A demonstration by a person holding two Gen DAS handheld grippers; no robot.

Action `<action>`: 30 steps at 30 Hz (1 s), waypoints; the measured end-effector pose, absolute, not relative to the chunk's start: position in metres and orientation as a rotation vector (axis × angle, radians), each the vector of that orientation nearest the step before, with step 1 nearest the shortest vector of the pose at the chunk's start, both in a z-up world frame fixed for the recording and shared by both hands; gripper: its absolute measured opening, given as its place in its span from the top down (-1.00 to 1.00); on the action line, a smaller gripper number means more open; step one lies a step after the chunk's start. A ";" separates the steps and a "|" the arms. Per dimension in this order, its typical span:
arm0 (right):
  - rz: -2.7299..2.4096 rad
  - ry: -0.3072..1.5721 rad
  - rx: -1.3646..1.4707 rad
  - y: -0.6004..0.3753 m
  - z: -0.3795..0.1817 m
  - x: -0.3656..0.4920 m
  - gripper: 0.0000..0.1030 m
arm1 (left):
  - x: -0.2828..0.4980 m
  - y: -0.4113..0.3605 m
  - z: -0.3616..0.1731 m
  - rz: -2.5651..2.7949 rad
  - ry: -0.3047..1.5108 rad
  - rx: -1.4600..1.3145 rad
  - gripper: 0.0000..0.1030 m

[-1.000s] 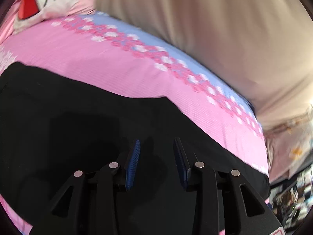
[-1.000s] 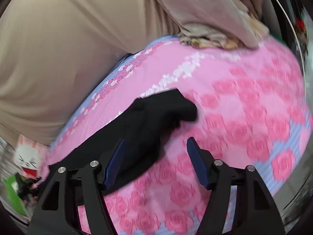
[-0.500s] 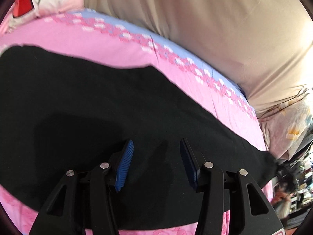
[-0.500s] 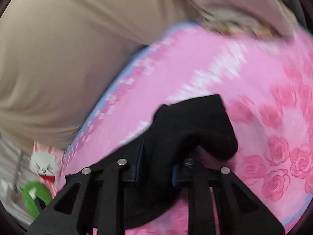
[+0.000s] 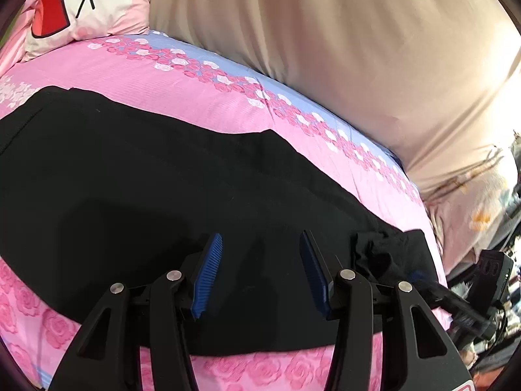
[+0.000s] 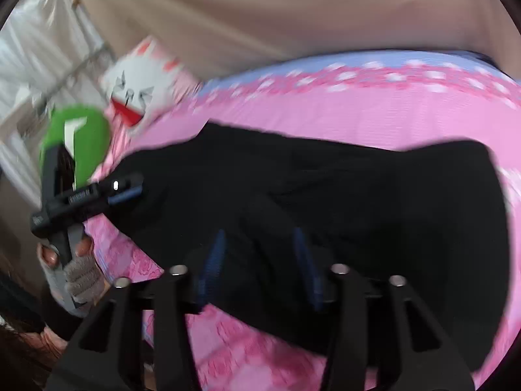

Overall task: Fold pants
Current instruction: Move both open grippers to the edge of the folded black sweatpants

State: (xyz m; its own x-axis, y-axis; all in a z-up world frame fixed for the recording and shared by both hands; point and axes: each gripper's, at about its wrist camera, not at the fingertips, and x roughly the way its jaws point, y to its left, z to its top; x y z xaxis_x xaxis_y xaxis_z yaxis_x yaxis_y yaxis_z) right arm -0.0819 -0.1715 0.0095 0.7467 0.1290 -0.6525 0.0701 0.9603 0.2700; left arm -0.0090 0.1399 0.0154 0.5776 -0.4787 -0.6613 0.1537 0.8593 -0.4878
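Observation:
Black pants [image 5: 136,176] lie spread on the pink rose-print bed sheet [image 5: 202,104]. My left gripper [image 5: 260,244] hovers open just over them, with nothing between its blue pads. Right of it lies a bunched pant end [image 5: 384,251], and beside that shows a finger [image 5: 436,288] of my right gripper. The right wrist view is blurred. There my right gripper [image 6: 259,251] sits low over the pants [image 6: 374,195], its jaws opening, with a black fold lying loose between the pads. My left gripper [image 6: 130,192] is at the pants' left edge, held by a gloved hand [image 6: 81,273].
A beige cloth wall [image 5: 325,32] runs along the bed's far side. A cartoon-face pillow [image 5: 84,0] sits at the far left corner. Pale floral bedding [image 5: 472,202] and dark clutter [image 5: 491,270] lie off the right end. A green part [image 6: 78,137] tops the left gripper.
My right gripper shut on the pant end, carried it fast across the bed toward the left gripper and let go. My left gripper opened wider and drew back a little.

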 end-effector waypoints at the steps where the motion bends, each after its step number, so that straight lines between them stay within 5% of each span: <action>1: -0.011 0.702 0.300 -0.182 0.016 -0.092 -0.36 | -0.010 0.140 0.016 -0.391 0.885 -0.406 0.02; 7: -0.211 0.633 0.334 -0.228 0.039 -0.158 -0.41 | -0.004 0.091 0.020 -0.542 0.918 -0.403 -0.11; 9: -0.199 0.665 0.246 -0.209 0.038 -0.144 -0.42 | -0.001 0.069 0.016 -0.578 0.933 -0.403 -0.20; 11: -0.149 0.695 0.137 -0.186 0.032 -0.126 -0.69 | 0.002 0.050 0.008 -0.608 0.970 -0.414 -0.20; 15: -0.088 0.769 -0.080 -0.142 0.005 -0.072 -0.68 | -0.007 0.038 0.007 -0.611 0.966 -0.383 -0.20; 17: -0.076 0.850 -0.098 -0.142 -0.015 -0.052 0.53 | -0.013 0.047 0.011 -0.601 0.953 -0.368 -0.20; 18: -0.066 0.873 -0.059 -0.150 -0.019 -0.048 0.70 | -0.015 0.059 0.014 -0.580 0.937 -0.362 -0.20; 26: -0.051 0.449 0.150 -0.184 0.131 -0.106 0.73 | -0.014 0.163 0.026 -0.379 0.836 -0.420 -0.21; 30: 0.076 0.535 0.086 -0.136 0.110 -0.071 0.69 | -0.015 0.189 0.029 -0.345 0.803 -0.471 -0.20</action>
